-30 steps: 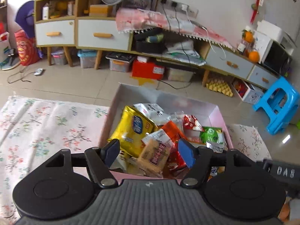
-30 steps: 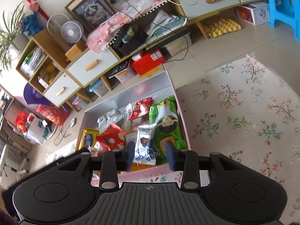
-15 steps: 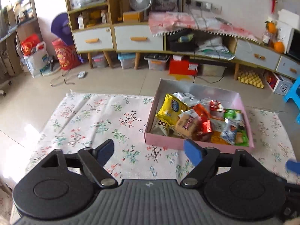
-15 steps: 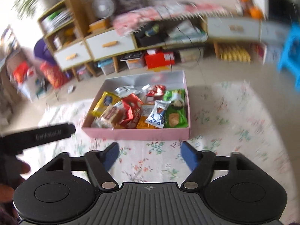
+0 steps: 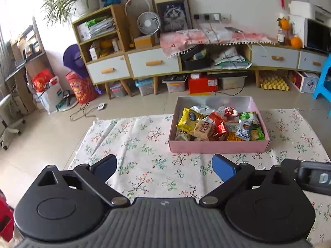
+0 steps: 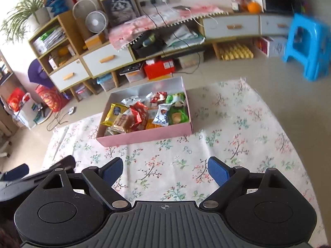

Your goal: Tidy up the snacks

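Observation:
A pink box (image 5: pixel 219 146) full of snack packets sits on a floral cloth (image 5: pixel 144 157); it also shows in the right wrist view (image 6: pixel 144 136). A yellow packet (image 5: pixel 189 118), a red one (image 5: pixel 217 124) and a green one (image 5: pixel 255 133) lie among the snacks. My left gripper (image 5: pixel 164 168) is open and empty, held back from the box above the cloth. My right gripper (image 6: pixel 165 169) is open and empty, also held back from the box. Part of the right gripper shows at the right edge of the left wrist view (image 5: pixel 310 175).
A low cabinet with drawers (image 5: pixel 153 62) runs along the far wall, with storage bins and a red box (image 5: pixel 202 84) under it. A blue stool (image 6: pixel 308 47) stands on the floor at the right. A fan (image 5: pixel 148 22) sits on the cabinet.
Both grippers have pulled back and up from the box, which now looks far smaller. The right gripper's jaws have opened wide; the left's have widened too.

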`<state>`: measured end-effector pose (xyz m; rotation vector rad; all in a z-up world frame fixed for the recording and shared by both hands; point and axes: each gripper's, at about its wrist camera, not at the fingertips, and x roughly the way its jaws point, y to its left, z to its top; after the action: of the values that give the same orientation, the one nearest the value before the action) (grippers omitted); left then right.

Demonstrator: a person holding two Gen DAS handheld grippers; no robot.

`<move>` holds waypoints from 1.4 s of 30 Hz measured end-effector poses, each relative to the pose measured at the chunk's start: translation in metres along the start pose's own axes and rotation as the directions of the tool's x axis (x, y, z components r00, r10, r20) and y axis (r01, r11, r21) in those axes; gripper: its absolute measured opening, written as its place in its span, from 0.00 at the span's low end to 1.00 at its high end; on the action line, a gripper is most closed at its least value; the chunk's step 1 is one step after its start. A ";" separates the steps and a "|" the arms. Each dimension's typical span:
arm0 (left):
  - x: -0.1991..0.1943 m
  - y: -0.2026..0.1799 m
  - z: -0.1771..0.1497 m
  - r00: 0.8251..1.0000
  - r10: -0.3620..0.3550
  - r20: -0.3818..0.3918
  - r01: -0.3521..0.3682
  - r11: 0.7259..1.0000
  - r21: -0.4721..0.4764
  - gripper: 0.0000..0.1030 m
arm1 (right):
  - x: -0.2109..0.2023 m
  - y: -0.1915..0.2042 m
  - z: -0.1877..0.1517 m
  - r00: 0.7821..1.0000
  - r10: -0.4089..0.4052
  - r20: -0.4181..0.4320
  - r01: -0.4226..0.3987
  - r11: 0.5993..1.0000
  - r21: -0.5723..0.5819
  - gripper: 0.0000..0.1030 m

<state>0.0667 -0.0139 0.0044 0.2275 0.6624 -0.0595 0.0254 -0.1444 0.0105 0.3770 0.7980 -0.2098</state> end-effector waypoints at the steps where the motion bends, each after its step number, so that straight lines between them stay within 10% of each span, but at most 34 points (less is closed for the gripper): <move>1: 0.000 -0.001 0.000 1.000 -0.002 0.000 0.002 1.000 0.004 0.97 | 0.003 0.002 0.000 1.000 -0.014 -0.003 0.014 1.000 -0.018 0.88; 42: 0.011 0.007 -0.009 0.995 -0.046 -0.087 0.041 0.998 -0.050 0.98 | 0.011 0.015 -0.007 0.999 -0.040 -0.026 0.037 0.995 -0.096 0.88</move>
<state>0.0706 -0.0051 -0.0077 0.1703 0.7561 -0.0757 0.0330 -0.1285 0.0016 0.2748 0.8404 -0.2022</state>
